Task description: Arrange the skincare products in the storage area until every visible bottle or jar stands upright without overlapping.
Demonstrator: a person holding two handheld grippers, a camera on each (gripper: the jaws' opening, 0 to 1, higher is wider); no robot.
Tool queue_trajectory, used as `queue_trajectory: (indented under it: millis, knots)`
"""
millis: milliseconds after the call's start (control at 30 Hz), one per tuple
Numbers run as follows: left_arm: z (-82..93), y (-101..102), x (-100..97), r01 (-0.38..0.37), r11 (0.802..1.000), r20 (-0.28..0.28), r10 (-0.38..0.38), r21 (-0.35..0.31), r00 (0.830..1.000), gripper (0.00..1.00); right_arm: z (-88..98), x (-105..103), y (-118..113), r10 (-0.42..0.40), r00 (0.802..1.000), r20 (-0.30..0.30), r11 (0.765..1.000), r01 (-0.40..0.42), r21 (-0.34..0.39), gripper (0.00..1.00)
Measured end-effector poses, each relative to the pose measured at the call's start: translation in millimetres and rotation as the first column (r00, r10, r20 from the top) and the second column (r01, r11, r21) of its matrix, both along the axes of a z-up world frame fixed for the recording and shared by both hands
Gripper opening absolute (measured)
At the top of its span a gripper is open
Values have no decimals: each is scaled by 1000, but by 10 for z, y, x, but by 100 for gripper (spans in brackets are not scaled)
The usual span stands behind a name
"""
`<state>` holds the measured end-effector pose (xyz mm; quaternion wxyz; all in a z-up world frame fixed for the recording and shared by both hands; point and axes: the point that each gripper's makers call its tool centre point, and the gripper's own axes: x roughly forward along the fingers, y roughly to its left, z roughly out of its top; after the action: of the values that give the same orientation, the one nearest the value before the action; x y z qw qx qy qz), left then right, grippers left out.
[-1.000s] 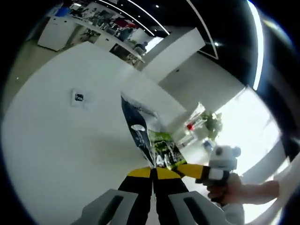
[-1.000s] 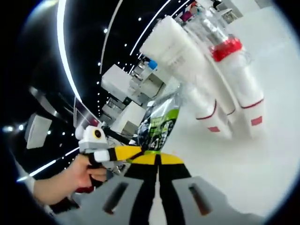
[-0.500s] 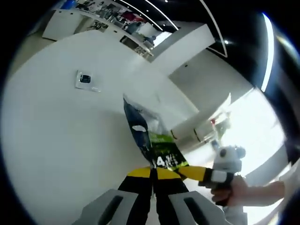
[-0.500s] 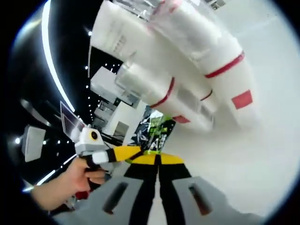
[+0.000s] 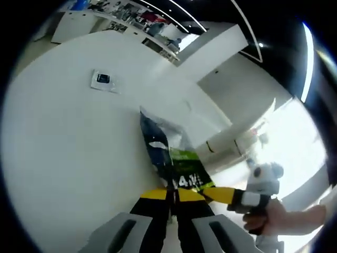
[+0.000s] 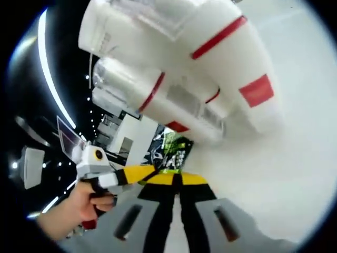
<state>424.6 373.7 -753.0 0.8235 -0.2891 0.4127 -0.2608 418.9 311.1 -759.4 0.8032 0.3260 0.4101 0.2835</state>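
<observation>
Both hand-held grippers clamp one sachet (image 5: 176, 168): left hand-held gripper (image 5: 169, 196), right hand-held gripper (image 6: 175, 179). White bottles (image 6: 210, 63) stand on the table (image 6: 284, 179) just beyond the right one.

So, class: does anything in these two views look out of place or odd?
Yes. Both claws, left and right, are shut on one dark-and-green sachet, held in the air between them. It is a flat packet, unlike the white red-banded bottles standing on the white table.
</observation>
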Motion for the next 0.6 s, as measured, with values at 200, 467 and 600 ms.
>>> queue_trajectory:
  millis: [200, 467, 600]
  knots:
    - [40, 61, 3, -34, 999, -3, 34, 20, 999, 15, 45, -35, -34, -9, 1000, -18, 1000, 9, 20, 9]
    - [189, 198, -105, -65, 994, 19, 64, 90, 998, 29, 175, -103, -151, 2, 999, 45, 999, 1, -52, 26]
    - [408, 260, -168, -108, 992, 62, 103, 71, 993, 28, 390, -276, -281, -6, 998, 68, 999, 9, -44, 27]
